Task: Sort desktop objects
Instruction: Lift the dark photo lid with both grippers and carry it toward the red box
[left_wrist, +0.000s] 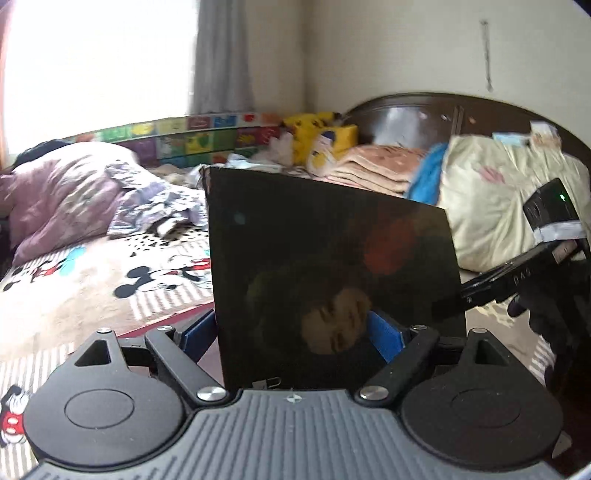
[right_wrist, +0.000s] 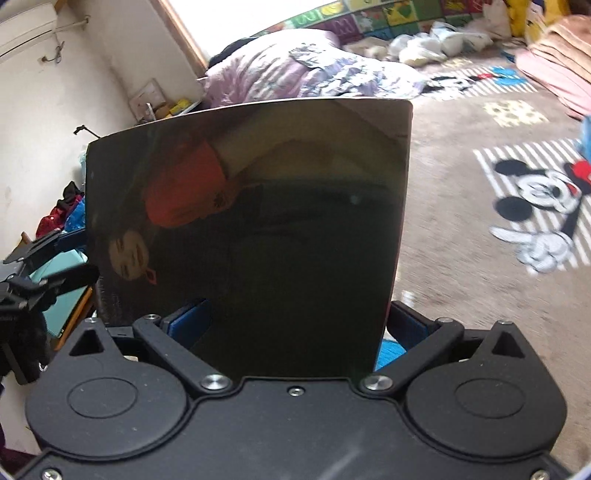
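Observation:
A dark glossy book with a printed face and an orange garment on its cover fills the middle of both views. It stands upright between the blue-padded fingers of my left gripper, which is shut on its lower edge. My right gripper is shut on the same book; its blue pads press the book's lower part. In the left wrist view the right gripper reaches in from the right and clamps the book's right edge. In the right wrist view the left gripper touches the book's left edge.
A bed with a Mickey Mouse blanket lies behind the book. A purple quilt, folded pink blankets, a cream pillow bundle and a dark headboard are around it. A teal box sits at lower left.

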